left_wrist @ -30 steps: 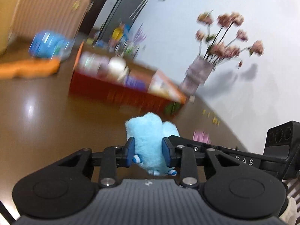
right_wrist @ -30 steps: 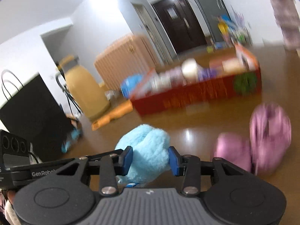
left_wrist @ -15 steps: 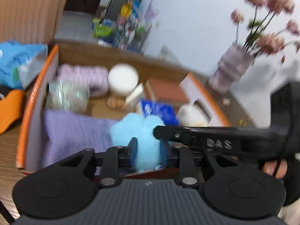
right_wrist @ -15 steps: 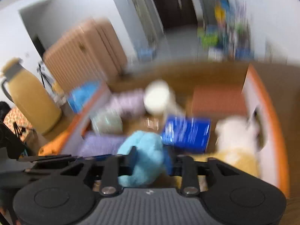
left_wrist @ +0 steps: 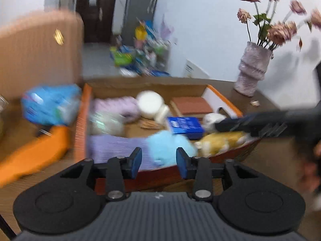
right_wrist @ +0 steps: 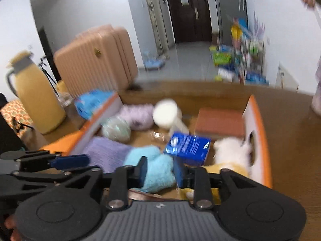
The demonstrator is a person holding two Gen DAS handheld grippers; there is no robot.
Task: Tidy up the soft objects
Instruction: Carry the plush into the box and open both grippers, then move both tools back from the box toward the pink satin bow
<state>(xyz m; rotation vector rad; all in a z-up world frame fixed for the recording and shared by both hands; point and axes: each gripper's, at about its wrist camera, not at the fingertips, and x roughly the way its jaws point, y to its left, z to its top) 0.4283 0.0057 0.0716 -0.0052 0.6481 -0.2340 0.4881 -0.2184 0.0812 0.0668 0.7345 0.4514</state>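
Observation:
A fluffy light-blue plush (left_wrist: 169, 147) (right_wrist: 154, 167) lies in the near part of an orange-rimmed cardboard box (left_wrist: 82, 124) (right_wrist: 262, 146), between a folded lilac cloth (left_wrist: 118, 150) (right_wrist: 108, 153) and a yellow-and-white plush (left_wrist: 219, 140) (right_wrist: 232, 154). My left gripper (left_wrist: 158, 161) is open just before the box, its fingers apart from the plush. My right gripper (right_wrist: 159, 172) has its pads on either side of the blue plush, over the box. The right gripper also shows at the right of the left wrist view (left_wrist: 260, 122).
The box also holds a blue packet (right_wrist: 187, 148), a brown book (right_wrist: 220, 123), a white roll (right_wrist: 165, 113), lilac and green yarn balls. An orange cloth (left_wrist: 34, 154) and blue bag (left_wrist: 50, 104) lie left of the box. A flower vase (left_wrist: 252, 70) stands at right.
Both grippers carried the blue plush from over the table to over the box. The left gripper has opened and let go of it; the plush now sits in the box.

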